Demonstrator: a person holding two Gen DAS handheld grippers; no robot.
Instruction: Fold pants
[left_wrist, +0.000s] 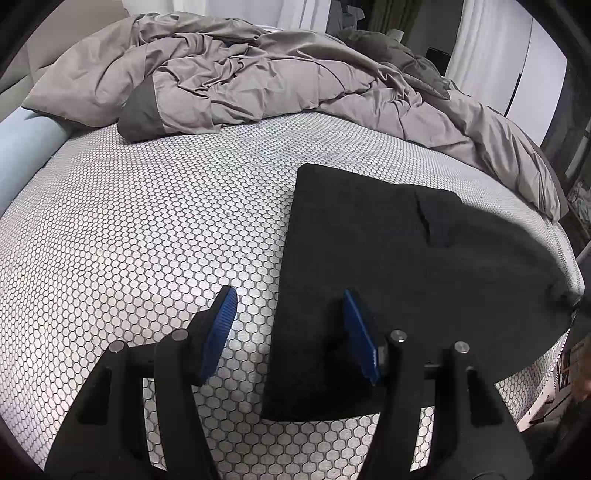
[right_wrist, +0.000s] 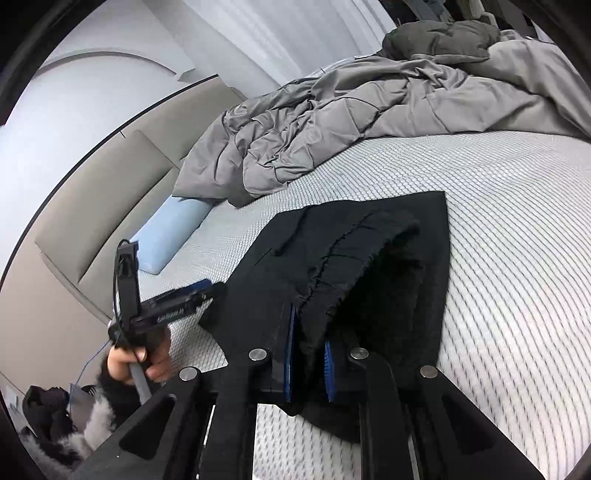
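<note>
Already folded lengthwise, the black pants (left_wrist: 369, 258) lie lower right on the bed (left_wrist: 147, 221), right tongs (right_wrist: 309, 354) clamped on their gathered waistband end, left tongs (left_wrist: 288, 328) apart and empty, crosswise folding seemingly remaining.

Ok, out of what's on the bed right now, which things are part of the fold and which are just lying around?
Part of the job:
- black pants
- right gripper, shut on the waistband
- left gripper, open, holding nothing

Just lying about:
- grey duvet
- light blue pillow
- mattress they lie on
</note>
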